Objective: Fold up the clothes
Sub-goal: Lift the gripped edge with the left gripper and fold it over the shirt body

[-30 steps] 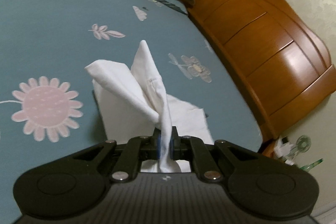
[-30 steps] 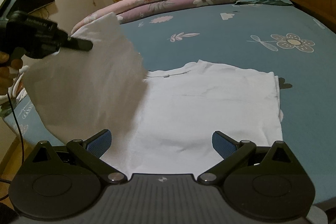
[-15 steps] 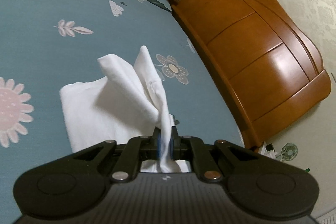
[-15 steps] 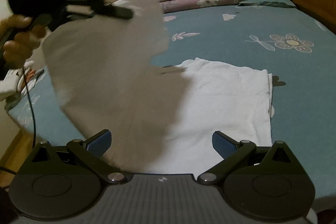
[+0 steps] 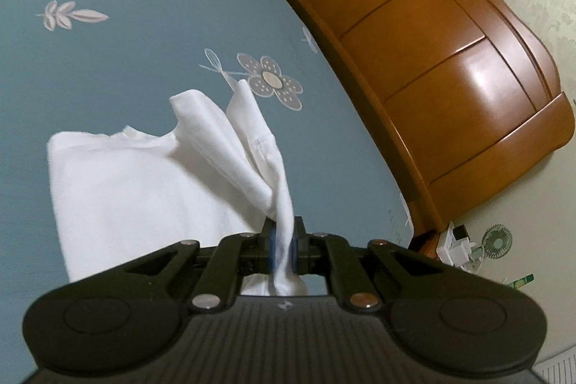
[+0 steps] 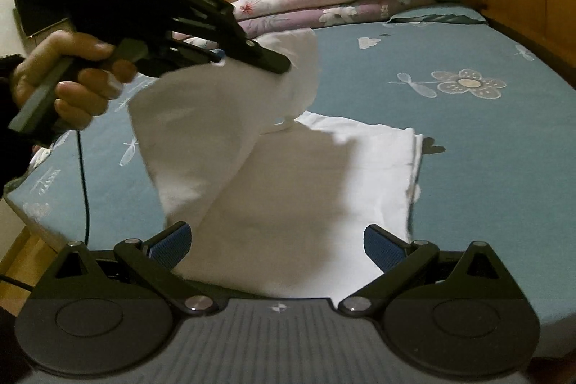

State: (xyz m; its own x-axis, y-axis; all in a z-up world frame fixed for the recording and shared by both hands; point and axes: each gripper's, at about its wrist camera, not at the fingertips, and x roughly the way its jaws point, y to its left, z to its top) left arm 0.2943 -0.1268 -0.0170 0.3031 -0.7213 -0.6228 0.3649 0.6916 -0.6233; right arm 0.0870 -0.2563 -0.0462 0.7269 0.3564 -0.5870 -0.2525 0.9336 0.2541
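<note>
Left tool (image 5: 283,249) clamped on bunched edge of white garment (image 6: 306,197), raised above bed (image 6: 486,139), right tool (image 6: 277,242) with fingers apart at garment's near edge, garment body flat mid-bed, wooden headboard (image 5: 450,71) along far right edge.

Each gripper, the left gripper (image 5: 283,247) and the right gripper (image 6: 278,242), is built of matte black linkage arms with silver screws, blue ribbed pads (image 6: 382,244) and a ribbed grey body; a dark sleeve (image 6: 9,74) is worn, and a black cable (image 6: 83,175) is attached.
</note>
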